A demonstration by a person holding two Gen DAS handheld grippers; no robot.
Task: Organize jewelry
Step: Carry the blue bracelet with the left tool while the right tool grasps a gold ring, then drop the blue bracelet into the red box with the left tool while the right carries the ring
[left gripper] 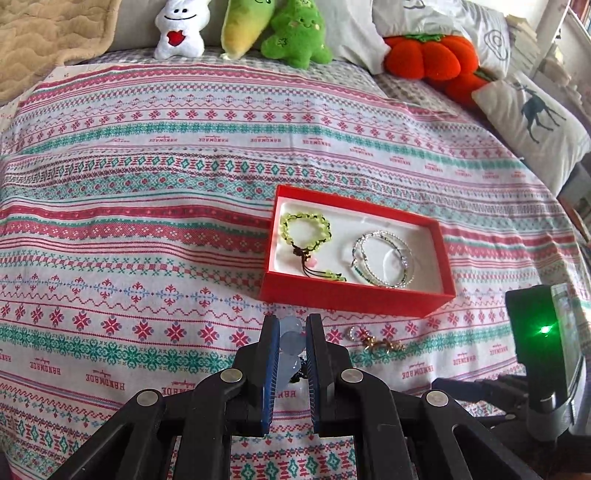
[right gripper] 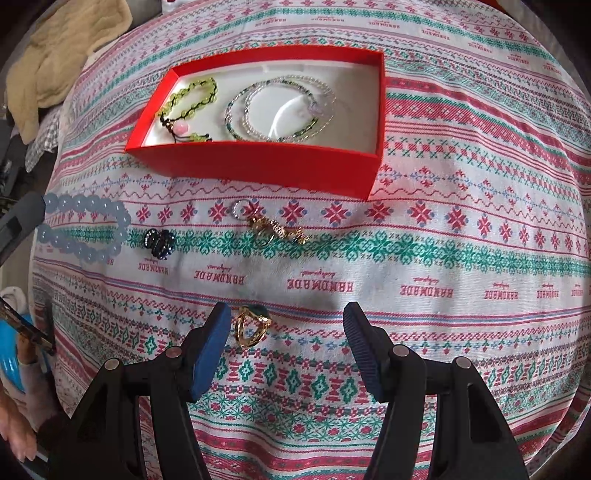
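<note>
A red box (left gripper: 351, 299) (right gripper: 258, 162) lies on the patterned cloth and holds a green bead bracelet (left gripper: 303, 229) (right gripper: 192, 99) and clear bead bracelets (left gripper: 382, 258) (right gripper: 280, 110). My left gripper (left gripper: 292, 325) is shut on a pale blue bead bracelet (left gripper: 290, 338) (right gripper: 88, 229), just in front of the box. Its tip shows at the left of the right wrist view (right gripper: 22, 218). My right gripper (right gripper: 288, 317) is open and empty. A gold ring (right gripper: 251, 326) lies by its left finger. Gold and silver rings (left gripper: 376, 339) (right gripper: 273, 225) and a dark blue piece (right gripper: 159, 243) lie on the cloth.
Plush toys (left gripper: 295, 33), an orange pumpkin cushion (left gripper: 436, 55) and pillows (left gripper: 532, 122) line the far edge. A beige blanket (left gripper: 44, 40) (right gripper: 62, 55) lies at the far left. The right gripper's body with a green light (left gripper: 543, 332) stands right of the box.
</note>
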